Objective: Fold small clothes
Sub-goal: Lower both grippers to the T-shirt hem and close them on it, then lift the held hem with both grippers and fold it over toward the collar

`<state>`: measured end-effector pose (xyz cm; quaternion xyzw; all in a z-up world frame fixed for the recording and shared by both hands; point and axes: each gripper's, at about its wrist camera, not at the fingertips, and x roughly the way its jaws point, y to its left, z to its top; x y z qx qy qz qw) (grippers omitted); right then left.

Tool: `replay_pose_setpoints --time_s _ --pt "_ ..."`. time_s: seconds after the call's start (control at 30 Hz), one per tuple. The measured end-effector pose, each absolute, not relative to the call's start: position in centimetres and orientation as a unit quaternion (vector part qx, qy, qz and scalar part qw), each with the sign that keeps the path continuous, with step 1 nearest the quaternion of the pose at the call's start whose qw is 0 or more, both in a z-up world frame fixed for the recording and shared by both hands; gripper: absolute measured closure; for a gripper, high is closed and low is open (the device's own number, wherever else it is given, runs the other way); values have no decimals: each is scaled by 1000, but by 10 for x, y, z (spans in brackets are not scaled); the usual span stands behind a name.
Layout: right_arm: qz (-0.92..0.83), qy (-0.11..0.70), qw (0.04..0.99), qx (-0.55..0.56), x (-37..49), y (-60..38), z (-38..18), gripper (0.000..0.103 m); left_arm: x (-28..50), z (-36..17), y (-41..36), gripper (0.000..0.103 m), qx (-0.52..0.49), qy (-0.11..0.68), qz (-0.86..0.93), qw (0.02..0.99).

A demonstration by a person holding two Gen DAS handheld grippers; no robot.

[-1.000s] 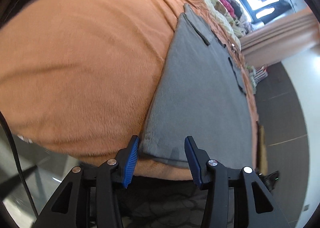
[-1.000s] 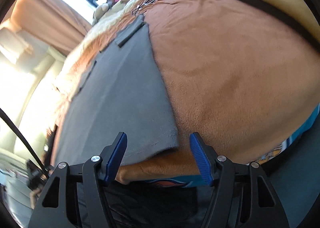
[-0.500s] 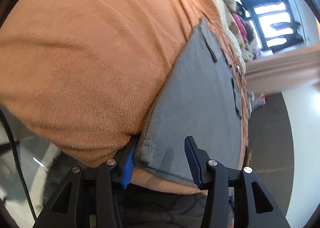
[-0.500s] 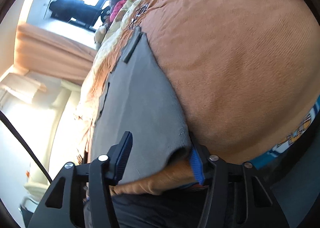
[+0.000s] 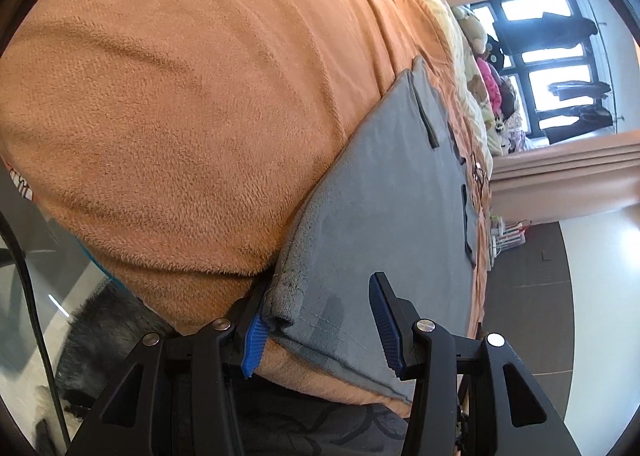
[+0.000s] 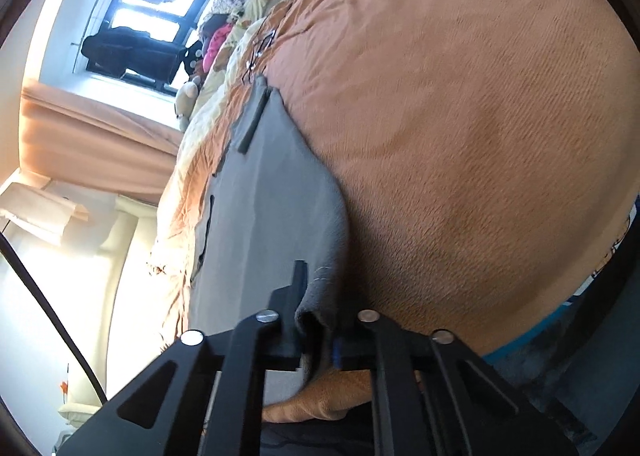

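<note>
A grey fleece garment (image 5: 384,191) lies flat on an orange blanket (image 5: 192,95); it also shows in the right wrist view (image 6: 272,191). My left gripper (image 5: 320,320) is open, its blue pads (image 5: 253,340) on either side of the garment's near left corner, and the corner touches the left pad. My right gripper (image 6: 316,320) is shut on the garment's near right corner, and the cloth bunches between its jaws.
The orange blanket (image 6: 480,135) covers a bed. Stuffed toys and bright clothes (image 5: 488,83) lie at its far end below a window (image 6: 136,23). Curtains (image 5: 560,183) hang beside it. The bed's near edge drops to a dark floor (image 5: 528,296).
My right gripper has closed on the garment's near right corner. My left gripper has moved in until the near left corner sits between its open pads. Both views have tilted lower.
</note>
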<state>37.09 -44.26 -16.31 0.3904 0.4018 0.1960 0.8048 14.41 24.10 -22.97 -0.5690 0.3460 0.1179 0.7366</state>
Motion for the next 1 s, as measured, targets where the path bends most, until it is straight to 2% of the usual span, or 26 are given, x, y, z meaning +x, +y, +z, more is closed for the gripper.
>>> replay_pose_setpoints --time_s 0.03,0.07,0.1,0.17,0.2,0.4,1.0 --pt "194 400 806 390 370 -443 -162 102 144 -230 241 55 -569 346 121 736" --pt "191 399 808 389 368 -444 -161 102 145 -229 242 64 -567 348 126 736" --pt "187 398 811 386 366 -445 -159 103 146 -229 244 80 -562 353 131 736" --pt "189 391 814 385 362 -446 -154 103 146 -233 248 95 -561 358 137 734" --pt "191 389 815 385 361 -446 -152 103 145 -235 251 97 -567 357 135 730" --pt "202 376 823 373 346 -445 -139 103 136 -216 257 99 -560 324 119 753" --pt "253 320 834 372 285 -463 -100 103 78 -93 264 100 -546 216 68 807"
